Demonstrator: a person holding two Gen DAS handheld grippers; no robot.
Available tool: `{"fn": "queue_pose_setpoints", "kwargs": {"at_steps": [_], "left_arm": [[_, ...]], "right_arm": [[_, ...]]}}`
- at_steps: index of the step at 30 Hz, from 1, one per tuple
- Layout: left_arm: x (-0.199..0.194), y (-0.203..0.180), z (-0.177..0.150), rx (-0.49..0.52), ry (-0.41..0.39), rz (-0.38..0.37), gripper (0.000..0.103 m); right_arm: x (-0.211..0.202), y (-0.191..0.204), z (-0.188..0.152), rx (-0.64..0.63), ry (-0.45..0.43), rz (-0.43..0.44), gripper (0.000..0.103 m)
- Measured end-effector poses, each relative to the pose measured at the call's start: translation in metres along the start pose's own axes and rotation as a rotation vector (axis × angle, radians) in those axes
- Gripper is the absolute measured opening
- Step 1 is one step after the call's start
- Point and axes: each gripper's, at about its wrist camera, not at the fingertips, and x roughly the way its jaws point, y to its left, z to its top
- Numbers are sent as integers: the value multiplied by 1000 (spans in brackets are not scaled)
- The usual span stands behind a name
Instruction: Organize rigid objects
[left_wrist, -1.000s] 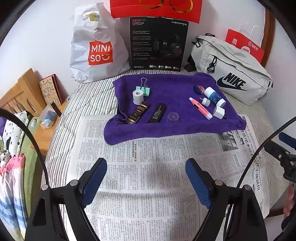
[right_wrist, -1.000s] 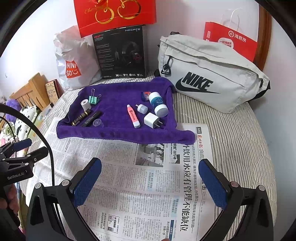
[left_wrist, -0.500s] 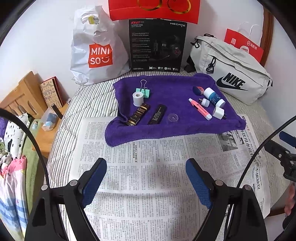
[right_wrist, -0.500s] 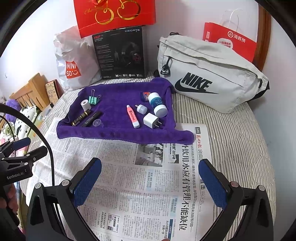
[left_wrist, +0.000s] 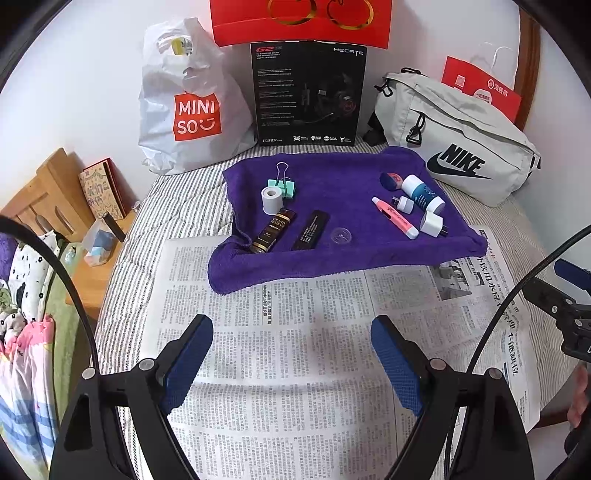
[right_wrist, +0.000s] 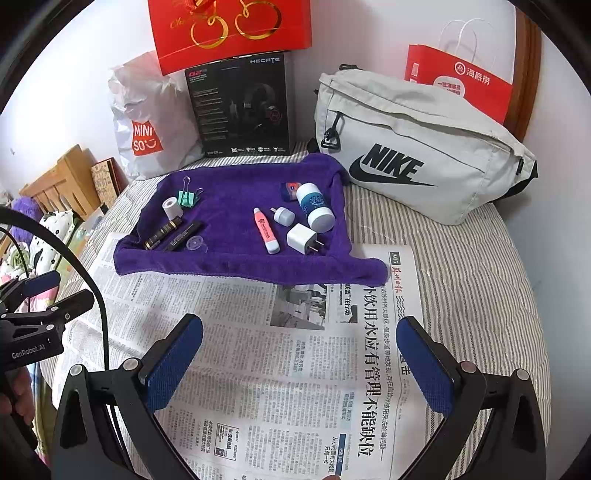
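Both tools, left tool (left_wrist: 291, 360) and right tool (right_wrist: 299, 363), hang apart, empty. Risk: the soft purple towel (left_wrist: 332, 258) bunches, rolling the white bottle (right_wrist: 314, 206).

A fluffy, matt purple towel (left_wrist: 343, 184) lies on thin printed newspaper (left_wrist: 295, 332), over striped woven bedding (right_wrist: 472, 266). On the towel: a glossy dark tube (left_wrist: 272, 230), a matt white plastic charger plug (right_wrist: 303, 238), a smooth pink plastic pen (right_wrist: 266, 230), and a mint binder clip (left_wrist: 282, 184) with shiny wire handles. Behind stand a crinkly glossy plastic bag (left_wrist: 184, 99), a grey fabric pouch (right_wrist: 417, 147) and a varnished wooden headboard (left_wrist: 44, 192). The gripper pads (right_wrist: 173, 365) look like textured blue rubber.
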Motion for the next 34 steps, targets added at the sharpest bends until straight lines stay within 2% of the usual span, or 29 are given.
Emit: {"fn": "queue_pose_setpoints", "kwargs": {"at_steps": [20,24,34], "left_arm": [[-3,-10,-1,25,-11,-9,90],[-4,-11,-1,25,-18,-7,98],[-8,-11,-1,30,-52,-33,101]], "right_arm": [[-4,0,-1,-4,2,3,103],[-3,1,-1,-5,4,3,103],[0,1,-2,-8,12,2,103]]}}
